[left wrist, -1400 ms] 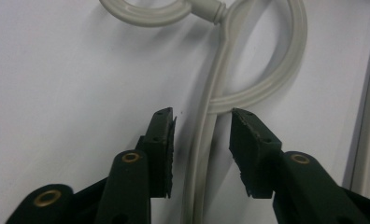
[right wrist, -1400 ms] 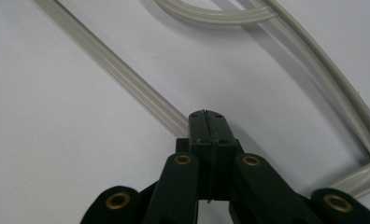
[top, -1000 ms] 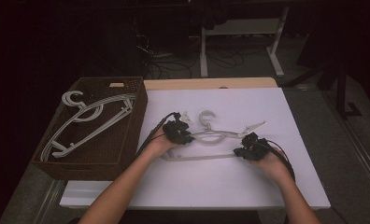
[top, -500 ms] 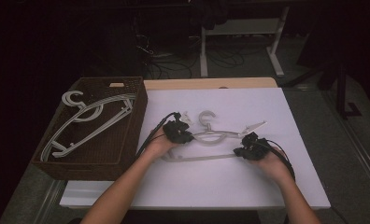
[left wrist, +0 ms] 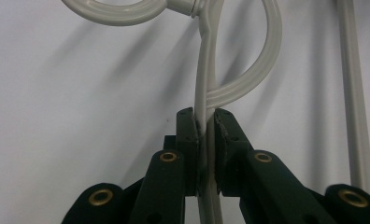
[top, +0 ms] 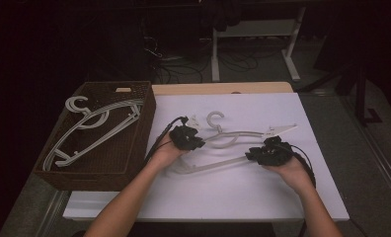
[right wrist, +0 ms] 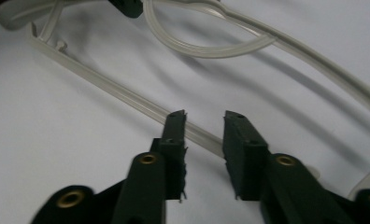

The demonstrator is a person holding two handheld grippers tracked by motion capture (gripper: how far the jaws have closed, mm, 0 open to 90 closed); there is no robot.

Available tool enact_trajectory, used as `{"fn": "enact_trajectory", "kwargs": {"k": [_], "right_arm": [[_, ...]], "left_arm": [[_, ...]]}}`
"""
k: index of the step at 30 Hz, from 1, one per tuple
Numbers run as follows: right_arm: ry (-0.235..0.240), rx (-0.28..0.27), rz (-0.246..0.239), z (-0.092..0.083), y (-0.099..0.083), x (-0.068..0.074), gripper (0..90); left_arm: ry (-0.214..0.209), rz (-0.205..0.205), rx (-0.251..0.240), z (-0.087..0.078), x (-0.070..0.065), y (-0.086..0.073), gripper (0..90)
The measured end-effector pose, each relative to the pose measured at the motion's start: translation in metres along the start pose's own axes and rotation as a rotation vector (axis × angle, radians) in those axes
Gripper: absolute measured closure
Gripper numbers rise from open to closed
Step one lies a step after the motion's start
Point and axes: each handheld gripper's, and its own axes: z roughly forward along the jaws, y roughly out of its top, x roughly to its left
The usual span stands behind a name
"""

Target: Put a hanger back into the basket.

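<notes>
Meanwhile basket (top: 134, 126) holds white hangers (top: 92, 126); left fingers (left wrist: 190, 140) pinch table hanger (top: 233, 137), right fingers (right wrist: 241, 144) just spreading.

Hanger (top: 233, 138) on the table (top: 243, 197), basket (top: 134, 148) to its left, more hangers (top: 92, 126) inside.

Brown woven basket (top: 134, 148) w/ white hangers blocks frame left; bare white tabletop (top: 243, 197) free btm centre & right.
</notes>
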Motion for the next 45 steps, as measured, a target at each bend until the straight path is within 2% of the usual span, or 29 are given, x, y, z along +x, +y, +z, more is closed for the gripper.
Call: {"fn": "enact_trajectory", "kwargs": {"k": [1, 4, 7, 12, 13, 14, 15, 19, 22, 24, 25, 26, 30, 31, 32, 37, 40, 45], "right_arm": [[0.006, -0.018, 0.004, -0.004, 0.001, 0.0, 61.2], [0.002, -0.055, 0.01, -0.014, 0.003, 0.0, 53.4], [-0.001, -0.075, 0.012, -0.02, 0.004, 0.001, 50.7], [-0.002, -0.099, 0.012, -0.027, 0.007, 0.002, 45.7], [0.0, -0.097, 0.015, -0.027, 0.008, 0.003, 43.3], [-0.005, -0.097, 0.011, -0.026, 0.008, 0.003, 41.4], [-0.005, -0.097, 0.011, -0.026, 0.008, 0.003, 41.4], [-0.008, -0.091, 0.002, -0.025, 0.012, 0.005, 37.1], [-0.014, -0.09, -0.002, -0.024, 0.015, 0.006, 35.4], [-0.012, -0.094, -0.001, -0.024, 0.015, 0.007, 34.8], [-0.014, -0.088, -0.002, -0.024, 0.016, 0.007, 33.8], [-0.016, -0.089, 0.0, -0.024, 0.017, 0.007, 33.6], [-0.019, -0.092, -0.001, -0.023, 0.018, 0.007, 32.6], [-0.019, -0.092, -0.001, -0.023, 0.018, 0.006, 32.6], [-0.019, -0.092, -0.001, -0.023, 0.018, 0.006, 32.6], [-0.023, -0.09, 0.003, -0.023, 0.019, 0.006, 32.3], [-0.026, -0.088, 0.002, -0.023, 0.018, 0.005, 32.3], [-0.03, -0.087, 0.001, -0.023, 0.018, 0.005, 32.2]], "left_arm": [[0.008, -0.021, -0.018, -0.011, 0.002, 0.005, 82.6], [0.031, -0.042, -0.036, -0.029, 0.004, 0.014, 82.6], [0.044, -0.051, -0.039, -0.042, 0.005, 0.021, 82.6], [0.104, -0.058, -0.059, -0.083, 0.011, 0.034, 82.6], [0.113, -0.068, -0.065, -0.091, 0.013, 0.035, 82.5], [0.124, -0.081, -0.069, -0.108, 0.02, 0.035, 82.6], [0.124, -0.081, -0.069, -0.108, 0.02, 0.035, 82.6], [0.154, -0.115, -0.087, -0.143, 0.032, 0.03, 82.5], [0.189, -0.123, -0.087, -0.168, 0.039, 0.024, 82.5], [0.219, -0.13, -0.079, -0.185, 0.045, 0.018, 82.5], [0.241, -0.145, -0.076, -0.201, 0.053, 0.011, 82.5], [0.241, -0.145, -0.076, -0.201, 0.053, 0.011, 82.5], [0.282, -0.178, -0.068, -0.228, 0.07, -0.009, 82.5], [0.302, -0.195, -0.058, -0.24, 0.079, -0.02, 82.5], [0.302, -0.195, -0.058, -0.24, 0.079, -0.02, 82.5], [0.369, -0.237, -0.031, -0.265, 0.098, -0.049, 82.5], [0.395, -0.266, -0.017, -0.28, 0.109, -0.067, 82.5], [0.45, -0.309, 0.018, -0.298, 0.125, -0.097, 82.4]]}}
